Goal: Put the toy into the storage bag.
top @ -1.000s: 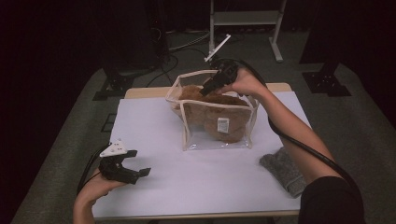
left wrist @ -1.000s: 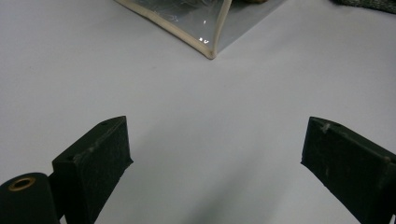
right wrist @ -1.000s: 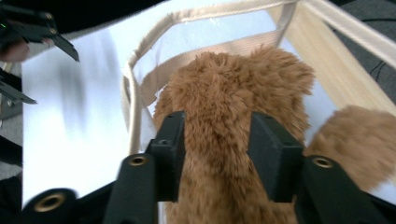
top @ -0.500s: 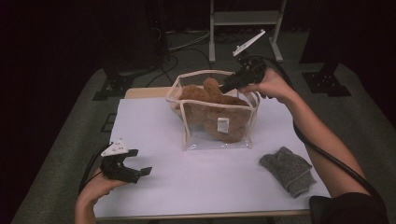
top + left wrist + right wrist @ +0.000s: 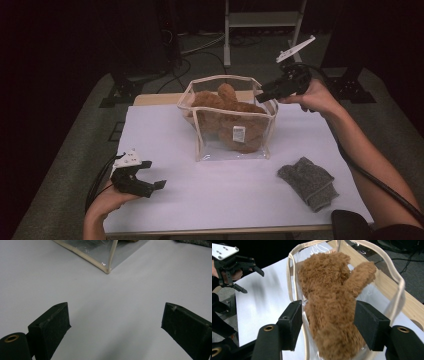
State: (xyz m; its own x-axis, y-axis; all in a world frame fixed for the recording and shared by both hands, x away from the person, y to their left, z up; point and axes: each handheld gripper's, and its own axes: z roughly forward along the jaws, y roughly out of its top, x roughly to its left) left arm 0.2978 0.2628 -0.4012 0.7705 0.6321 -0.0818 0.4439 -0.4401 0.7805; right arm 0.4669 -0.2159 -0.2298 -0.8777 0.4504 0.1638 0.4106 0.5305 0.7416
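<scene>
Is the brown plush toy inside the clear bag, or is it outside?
Inside. The brown plush toy sits within the clear bag, seen through its walls; one limb rises to about the bag's open rim.

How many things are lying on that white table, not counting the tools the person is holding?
2: a clear bag with a brown plush toy inside, near the back middle, and a grey knitted cloth at the front right. Nothing else seems hidden.
</scene>
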